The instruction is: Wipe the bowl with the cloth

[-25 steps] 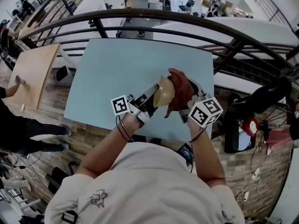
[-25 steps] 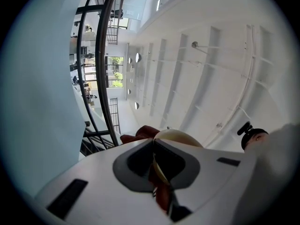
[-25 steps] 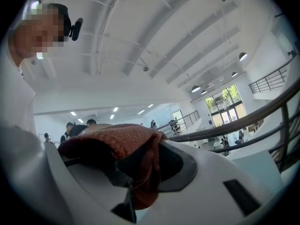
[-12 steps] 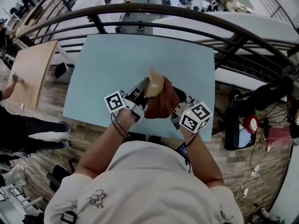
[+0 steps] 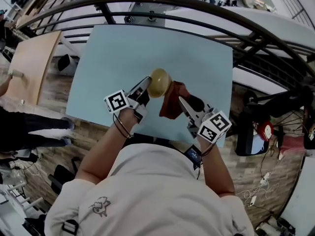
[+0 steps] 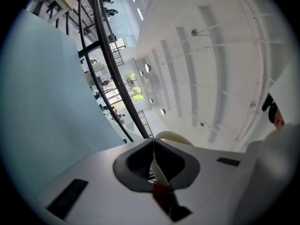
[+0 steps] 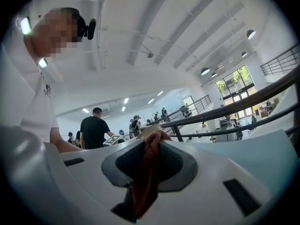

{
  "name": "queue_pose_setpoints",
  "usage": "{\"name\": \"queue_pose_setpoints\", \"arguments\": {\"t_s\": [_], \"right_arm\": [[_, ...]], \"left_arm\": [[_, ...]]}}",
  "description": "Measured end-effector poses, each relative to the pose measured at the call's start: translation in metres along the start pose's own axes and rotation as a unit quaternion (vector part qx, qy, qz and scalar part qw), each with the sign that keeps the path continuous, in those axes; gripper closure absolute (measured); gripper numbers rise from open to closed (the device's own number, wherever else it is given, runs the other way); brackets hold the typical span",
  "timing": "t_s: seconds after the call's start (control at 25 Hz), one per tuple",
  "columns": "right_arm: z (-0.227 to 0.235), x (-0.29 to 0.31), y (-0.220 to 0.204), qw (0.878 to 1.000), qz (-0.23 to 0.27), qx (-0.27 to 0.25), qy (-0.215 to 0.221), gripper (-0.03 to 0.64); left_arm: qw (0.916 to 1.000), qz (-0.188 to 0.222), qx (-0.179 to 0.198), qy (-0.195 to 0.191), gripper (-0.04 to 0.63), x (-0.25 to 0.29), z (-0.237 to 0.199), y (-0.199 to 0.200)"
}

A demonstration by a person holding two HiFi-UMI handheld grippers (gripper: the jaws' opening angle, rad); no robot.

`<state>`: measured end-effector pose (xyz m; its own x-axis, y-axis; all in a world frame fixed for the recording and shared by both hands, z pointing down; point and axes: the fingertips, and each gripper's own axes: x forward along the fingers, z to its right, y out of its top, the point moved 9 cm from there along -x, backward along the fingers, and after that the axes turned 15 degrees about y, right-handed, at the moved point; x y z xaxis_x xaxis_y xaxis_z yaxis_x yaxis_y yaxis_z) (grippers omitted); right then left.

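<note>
While the left gripper (image 5: 141, 91) has its jaws pressed on the rim of the tan bowl (image 5: 159, 82), the right gripper (image 5: 186, 107) has its jaws pinching the reddish-brown cloth (image 5: 172, 101). The cloth hangs just beside the bowl. Both are held above the pale blue counter (image 5: 147, 43), near its front edge.

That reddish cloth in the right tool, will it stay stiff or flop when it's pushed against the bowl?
Probably floppy: the cloth hangs in loose folds from the right tool. Likely light, since a pinch on one bunched part carries it all. It should mould to the bowl rather than shove it.
</note>
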<state>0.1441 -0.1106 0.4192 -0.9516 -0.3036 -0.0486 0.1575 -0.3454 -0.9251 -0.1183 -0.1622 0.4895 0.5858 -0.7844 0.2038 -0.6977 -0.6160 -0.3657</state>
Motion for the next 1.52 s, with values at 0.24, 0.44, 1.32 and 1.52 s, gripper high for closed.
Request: {"name": "queue_pose_setpoints", "arguments": {"t_s": [0.24, 0.44, 1.32, 1.52], "right_arm": [[0.019, -0.002, -0.018, 0.999, -0.007, 0.021, -0.036, 0.529], [0.040, -0.005, -0.033, 0.996, -0.025, 0.036, -0.073, 0.529], [0.106, 0.015, -0.101, 0.979, -0.106, 0.098, -0.145, 0.528], [0.114, 0.013, -0.124, 0.974, -0.117, 0.116, -0.153, 0.528]], "left_arm": [[0.9961, -0.014, 0.069, 0.052, 0.577, -0.007, -0.025, 0.017], [0.9852, -0.044, 0.129, 0.103, 0.577, 0.002, -0.042, 0.021], [0.9234, -0.138, 0.316, 0.169, 0.577, 0.045, -0.100, 0.010], [0.9162, -0.142, 0.339, 0.161, 0.577, 0.053, -0.123, -0.003]]}}
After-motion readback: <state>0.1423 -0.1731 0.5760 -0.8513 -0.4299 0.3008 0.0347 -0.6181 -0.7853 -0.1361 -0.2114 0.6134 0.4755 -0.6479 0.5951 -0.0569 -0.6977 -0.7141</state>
